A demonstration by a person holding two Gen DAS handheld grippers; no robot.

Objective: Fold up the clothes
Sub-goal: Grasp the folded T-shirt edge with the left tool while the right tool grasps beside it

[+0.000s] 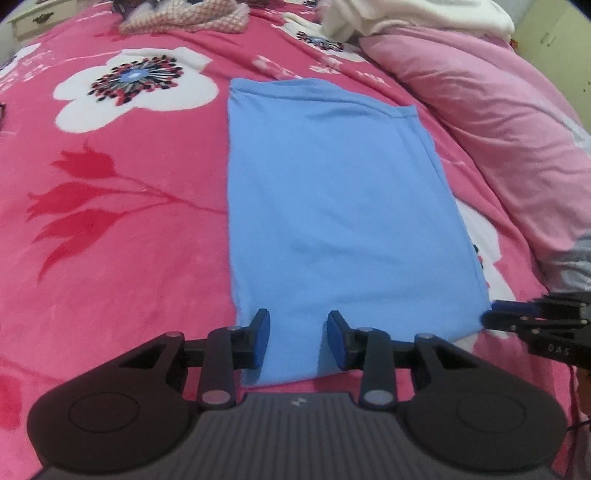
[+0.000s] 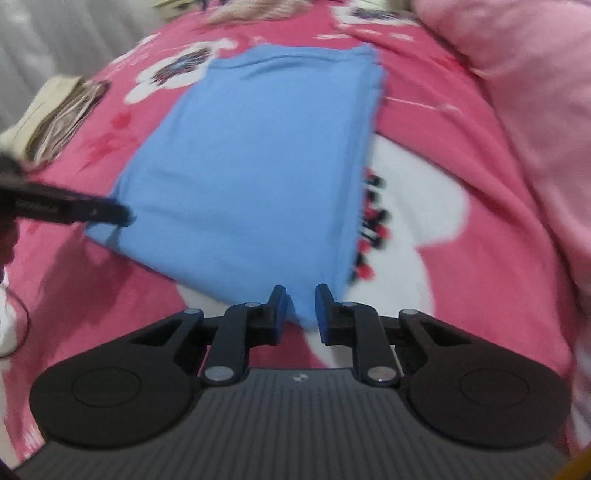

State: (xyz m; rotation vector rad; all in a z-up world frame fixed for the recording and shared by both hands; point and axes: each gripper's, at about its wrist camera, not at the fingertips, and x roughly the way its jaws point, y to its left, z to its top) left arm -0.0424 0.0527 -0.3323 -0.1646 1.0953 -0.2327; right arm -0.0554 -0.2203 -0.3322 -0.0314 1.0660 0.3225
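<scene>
A light blue garment (image 1: 325, 206) lies folded into a long rectangle on the pink flowered blanket (image 1: 110, 221). My left gripper (image 1: 297, 341) is open, its jaws astride the near edge of the cloth by its near left corner. My right gripper (image 2: 301, 314) is open too, its jaws either side of the near right corner of the blue garment (image 2: 258, 166). Each gripper shows in the other's view: the right one (image 1: 491, 317) at the cloth's right corner, the left one (image 2: 122, 216) at its left corner.
A pale pink duvet (image 1: 498, 122) is heaped along the right side. A knitted pink scarf (image 1: 192, 18) and white clothes (image 1: 406, 14) lie at the far end of the bed. A cream bedside cabinet (image 1: 37, 18) stands at the far left.
</scene>
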